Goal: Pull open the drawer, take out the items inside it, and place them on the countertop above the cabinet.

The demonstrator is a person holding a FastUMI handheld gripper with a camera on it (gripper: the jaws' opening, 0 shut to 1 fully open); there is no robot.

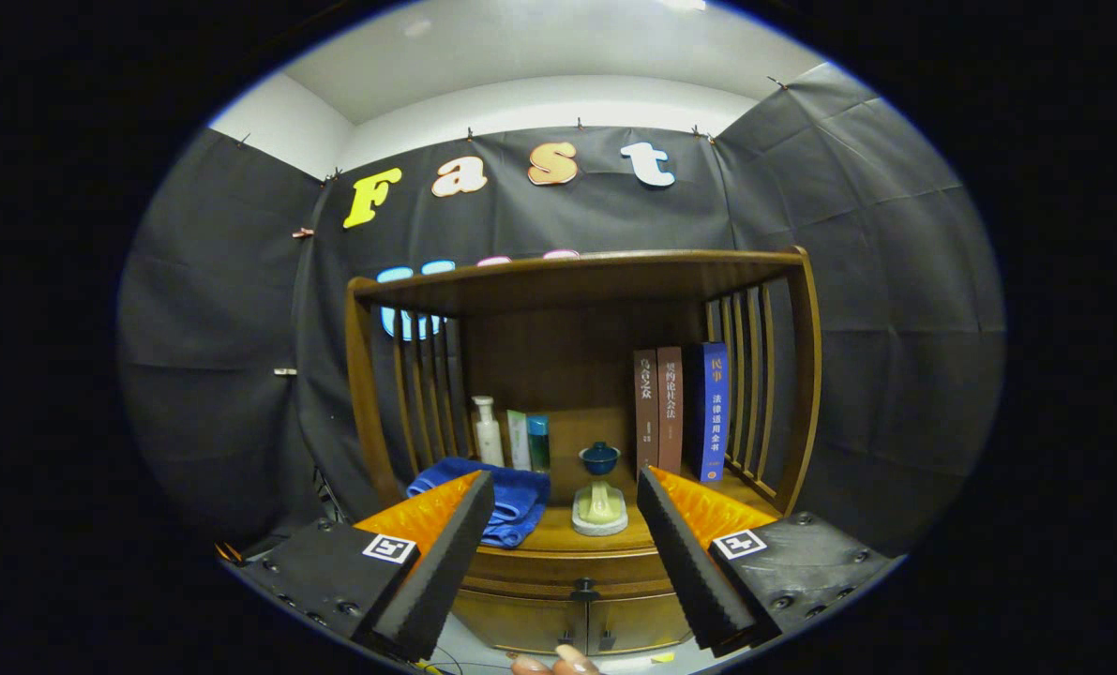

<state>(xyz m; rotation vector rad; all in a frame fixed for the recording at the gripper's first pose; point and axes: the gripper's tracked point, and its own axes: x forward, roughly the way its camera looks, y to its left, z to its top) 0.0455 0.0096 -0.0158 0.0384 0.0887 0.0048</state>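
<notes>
Tongs [566, 539] apart, holding nothing, facing the cabinet. Drawer [567, 569] shut. Blue towel [520, 502] and teapot [600, 497] on the desk [553, 542]; stage unclear.

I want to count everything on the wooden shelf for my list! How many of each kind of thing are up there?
Books: 3
Bottles and tubes: 3
Blue towel: 1
Blue cup: 1
Pale dish: 1
Total: 9

The gripper is open, its fingers apart in front of the cabinet and touching nothing.
</notes>
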